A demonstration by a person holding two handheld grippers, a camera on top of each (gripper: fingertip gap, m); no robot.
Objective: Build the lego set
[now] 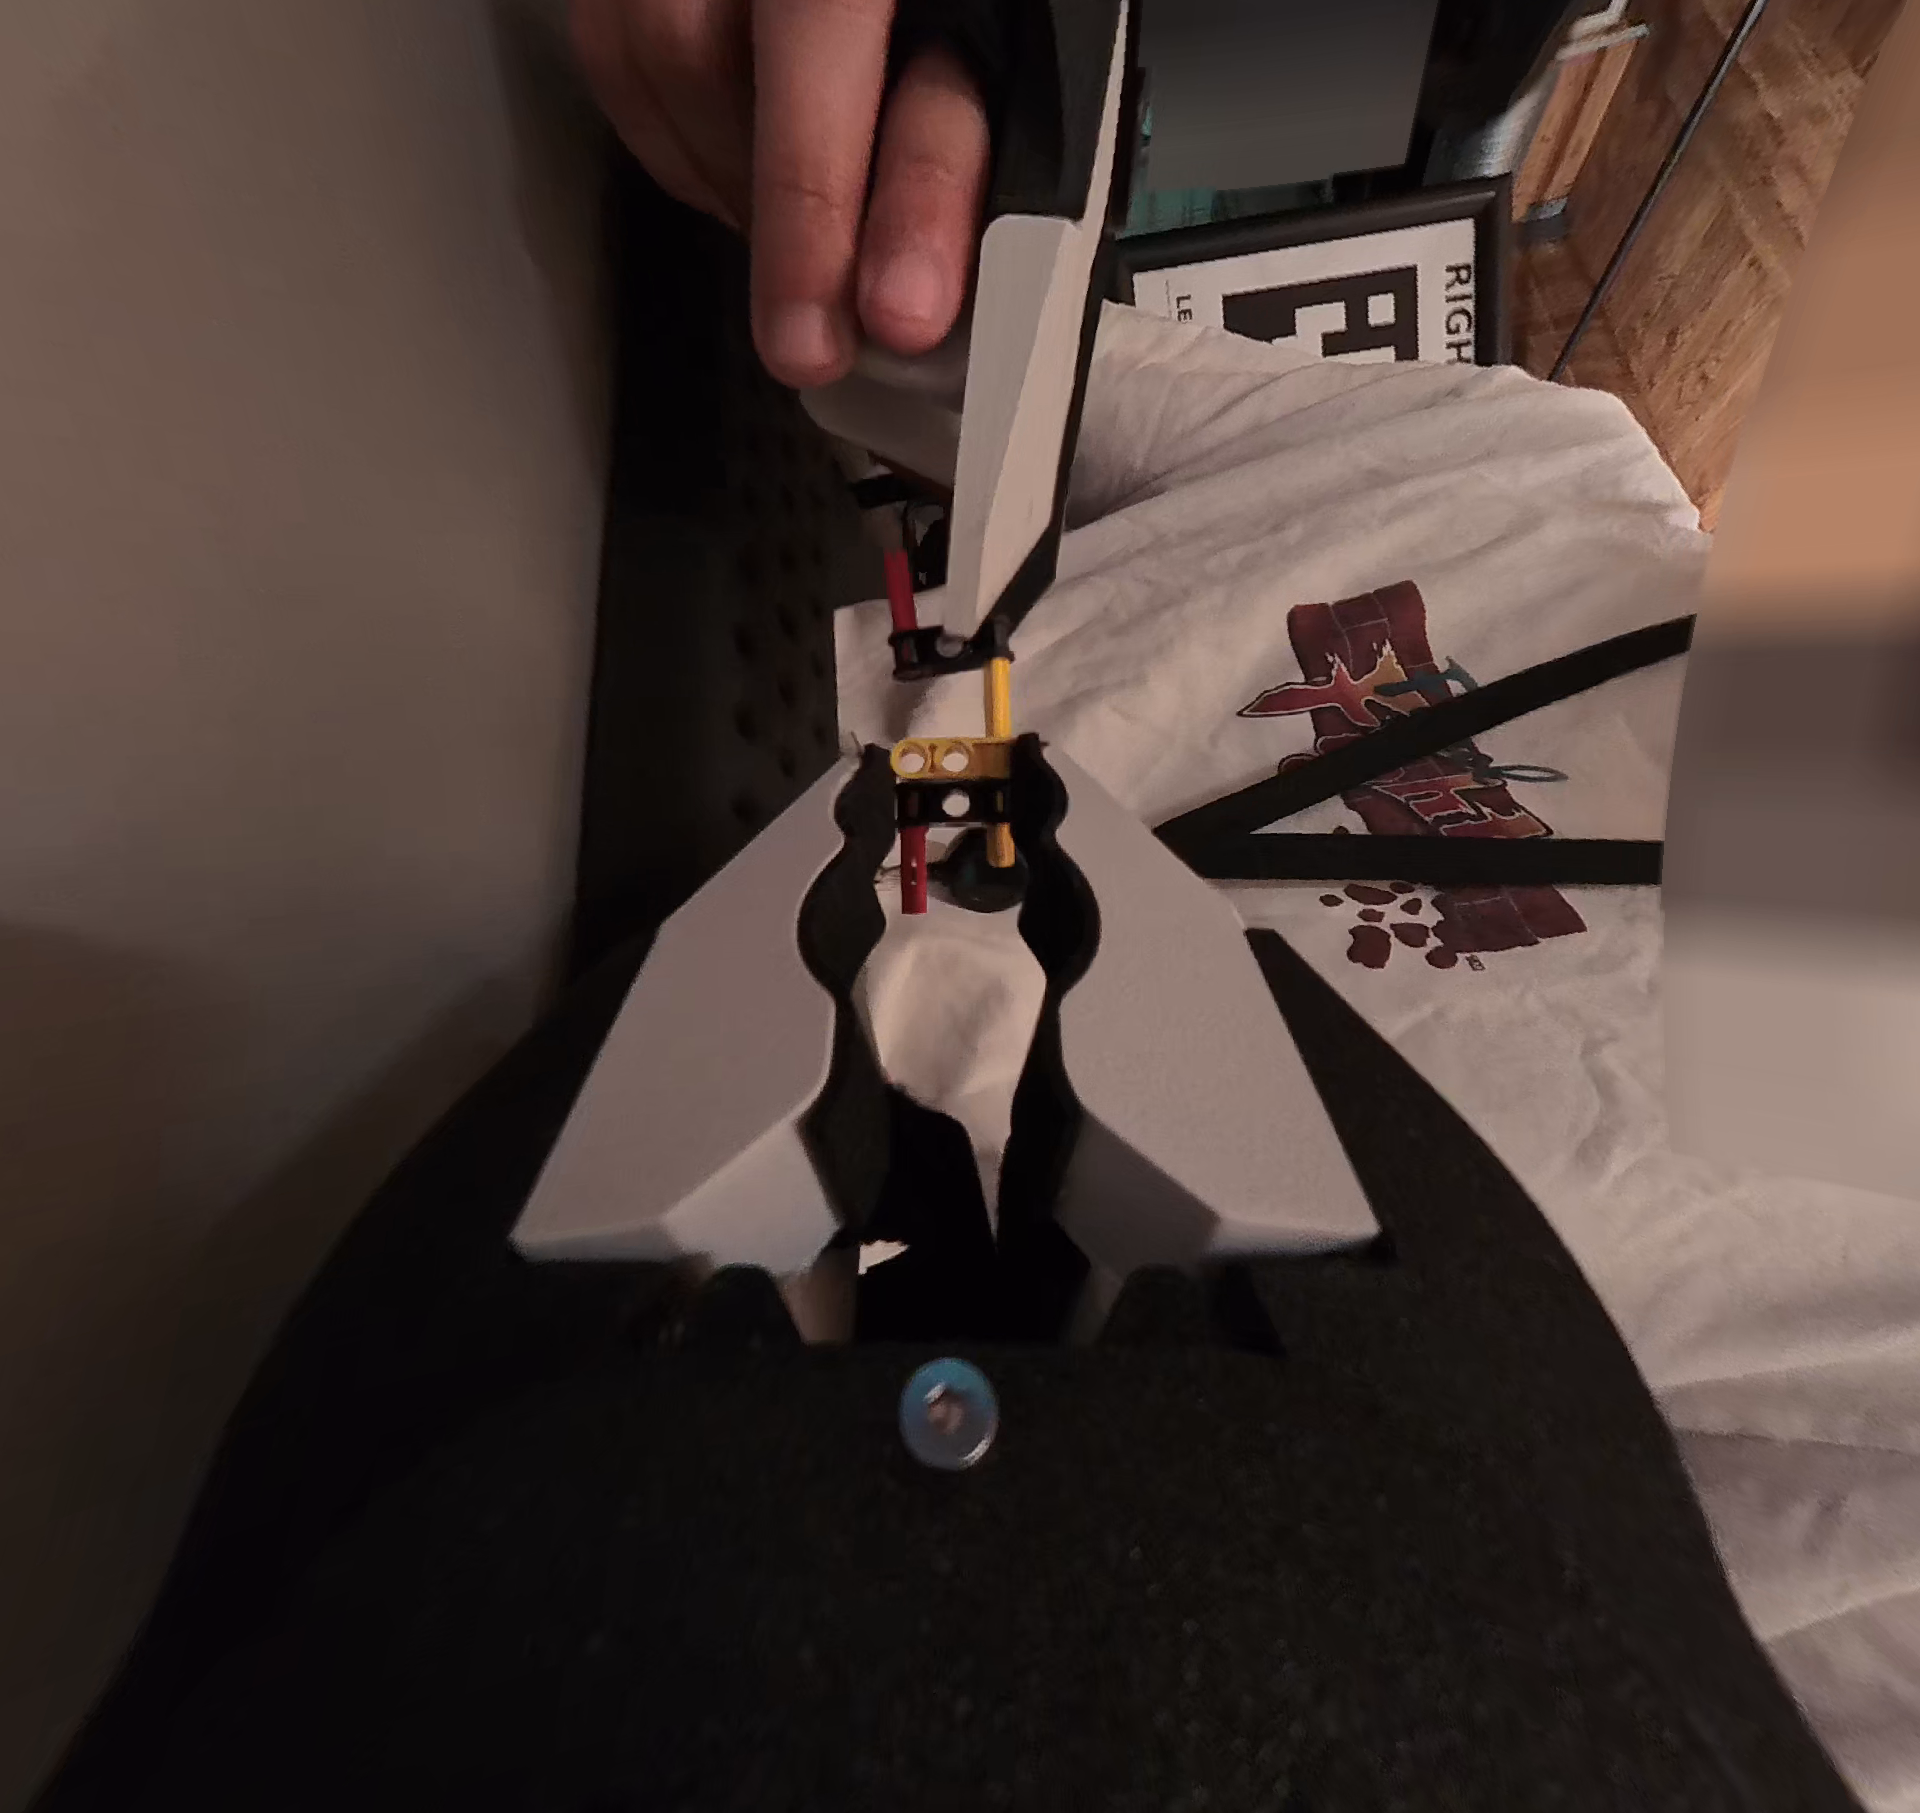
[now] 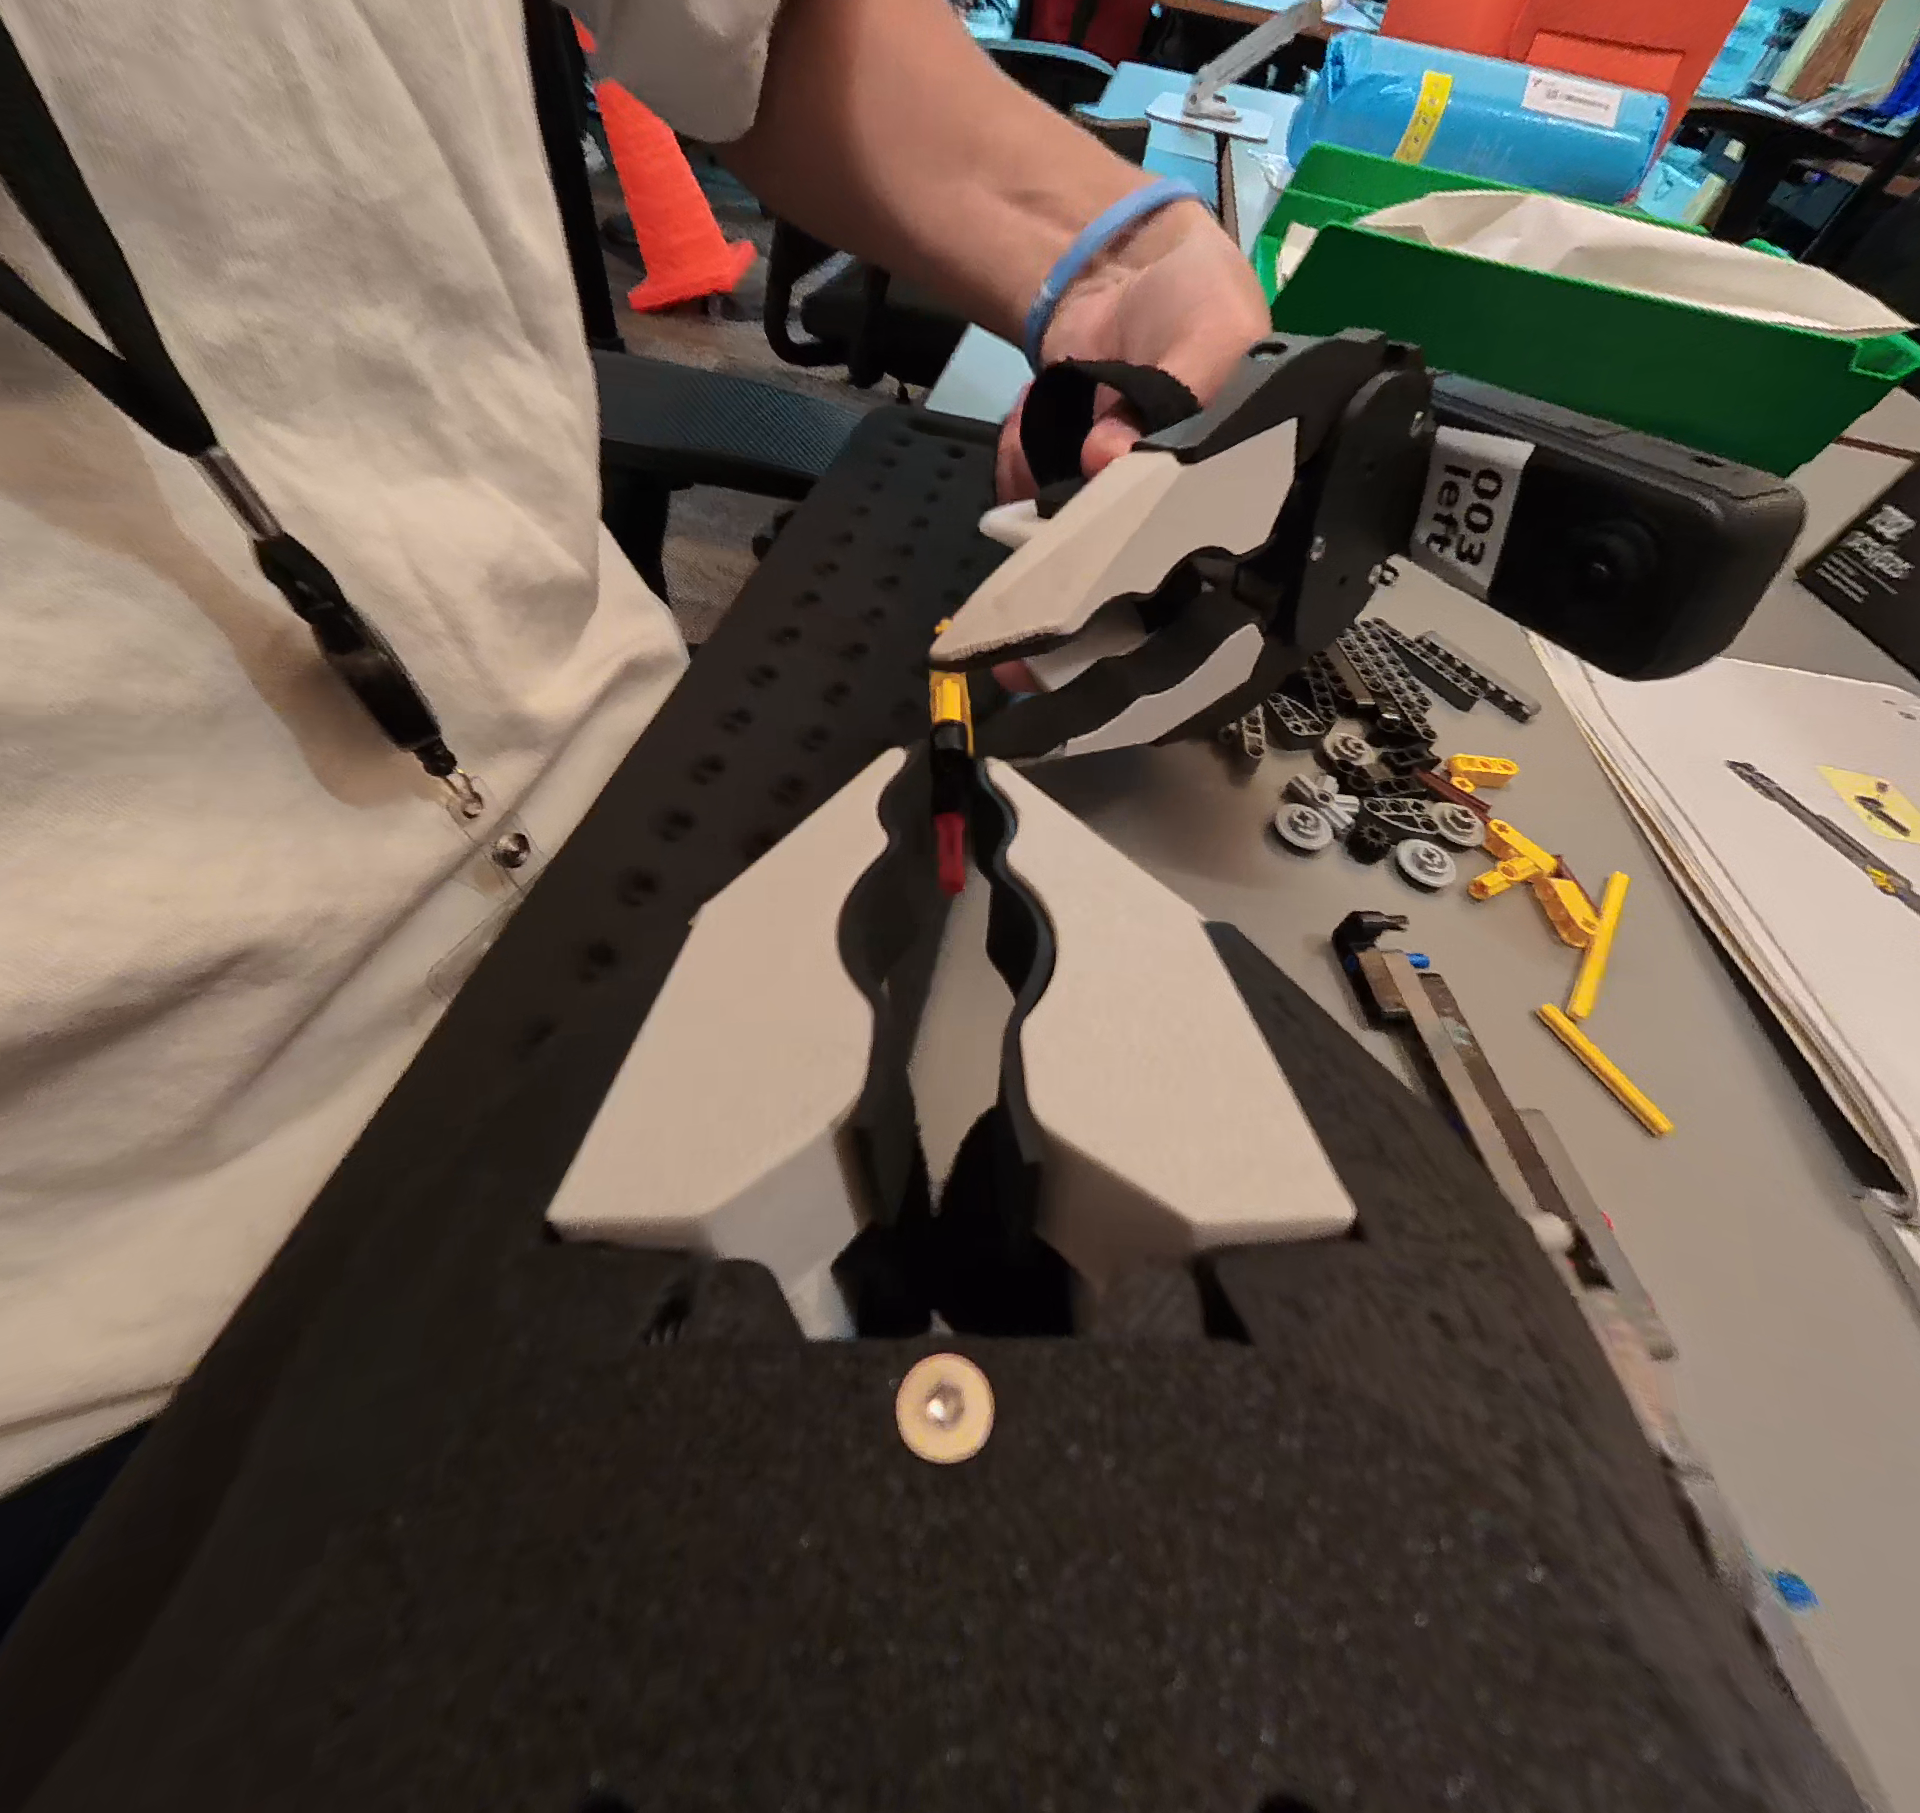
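We see left tool (image 1: 956, 787) and right tool (image 2: 948, 807) both clamping the lego assembly (image 1: 951, 792); loose parts (image 2: 1455, 828) right of them on bench (image 2: 1299, 890).

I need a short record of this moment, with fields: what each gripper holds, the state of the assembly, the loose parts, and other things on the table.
left gripper: shut on the small assembly
right gripper: shut on the black connector at the other end
small assembly: yellow and black beams, yellow and red axles; held in the air between both grippers
loose parts: pile of black, grey and yellow pieces on the grey table
instruction booklet: open, beside the pile
green bin: behind
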